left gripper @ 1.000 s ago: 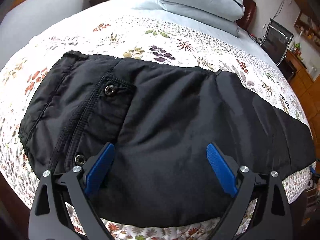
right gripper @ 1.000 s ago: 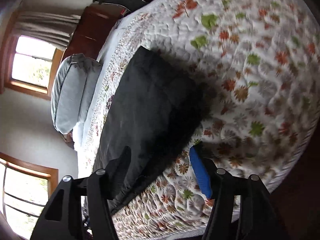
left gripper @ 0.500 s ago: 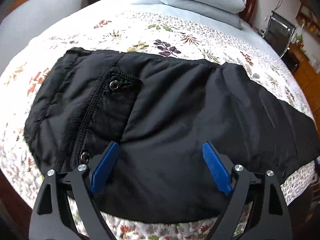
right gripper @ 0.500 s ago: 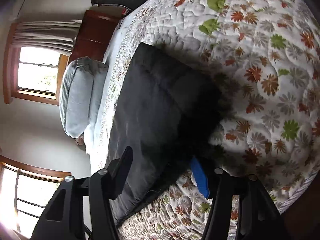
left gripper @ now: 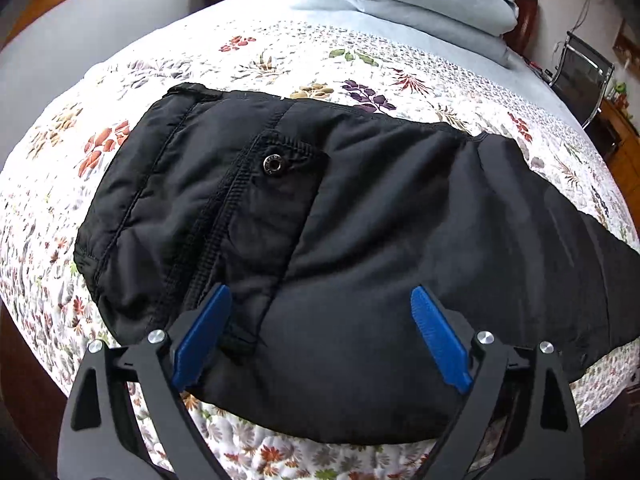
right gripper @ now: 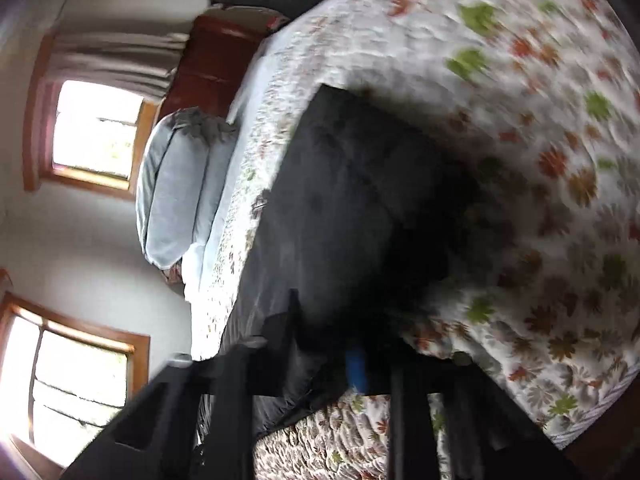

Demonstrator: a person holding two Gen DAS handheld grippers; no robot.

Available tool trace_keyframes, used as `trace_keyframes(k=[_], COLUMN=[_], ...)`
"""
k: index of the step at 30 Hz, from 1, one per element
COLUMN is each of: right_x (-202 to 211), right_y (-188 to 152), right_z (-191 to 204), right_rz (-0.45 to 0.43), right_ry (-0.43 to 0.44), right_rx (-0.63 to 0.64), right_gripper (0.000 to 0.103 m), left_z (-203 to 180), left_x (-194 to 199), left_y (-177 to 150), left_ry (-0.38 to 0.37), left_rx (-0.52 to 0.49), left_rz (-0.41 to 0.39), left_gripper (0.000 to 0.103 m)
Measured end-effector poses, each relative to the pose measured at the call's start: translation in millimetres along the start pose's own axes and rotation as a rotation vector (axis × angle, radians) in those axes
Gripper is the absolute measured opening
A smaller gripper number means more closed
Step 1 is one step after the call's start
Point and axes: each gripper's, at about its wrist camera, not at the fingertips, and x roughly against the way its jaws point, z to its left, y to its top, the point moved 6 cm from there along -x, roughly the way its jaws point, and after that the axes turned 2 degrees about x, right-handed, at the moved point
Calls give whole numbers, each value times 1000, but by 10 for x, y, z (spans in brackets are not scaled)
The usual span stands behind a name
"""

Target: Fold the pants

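**Pants spread on the bed, one end pinched**

The pants (left gripper: 360, 248), black and padded, are laid lengthwise across the bed's floral quilt (left gripper: 280, 52), near its front edge. In the left wrist view the waist end with a metal snap (left gripper: 274, 165) and a line of black stitching is seen ahead of and to the left of the left gripper (left gripper: 320, 320). Its jaws are held wide apart above the cloth, and nothing is pressed between the blue pads (left gripper: 438, 338); the fabric is seen between and beyond them. The leg part is stretched away to the right of these jaws.

In the right wrist view, which is blurred, the right gripper (right gripper: 324, 344) is seen at the near edge of the folded leg end of the pants (right gripper: 360, 200). Its jaws have just been closing, and they are drawn nearly together on the black cloth, with a fold of it caught between them; only a sliver of one blue pad (right gripper: 355, 368) is shown. Grey pillows (right gripper: 176, 200) are stacked at the head of the bed, far beyond the jaws, and two bright windows (right gripper: 96, 128) are seen to the left.
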Motion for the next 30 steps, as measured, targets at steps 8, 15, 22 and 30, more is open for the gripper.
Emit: trace_keyframes(k=[8,15,22,30], right_x=[65,-7,-16,-6], right_y=[38,14,94,91], right_z=[387,34,119,44], right_rz=[-16,3,14,18], right_ry=[-69,-90,-69,-159], right_rx=[183,87,70,93], right_gripper=[11,11,10,9], left_z=[-2,303,522,359], left_x=[115,429,82,166], left_y=[15,145,106,160], left_ry=[-5,61,76,124], left_rx=[22,88,126,87], left_rz=[-13,-138,-57,-104], left_gripper=[92,92,95,98])
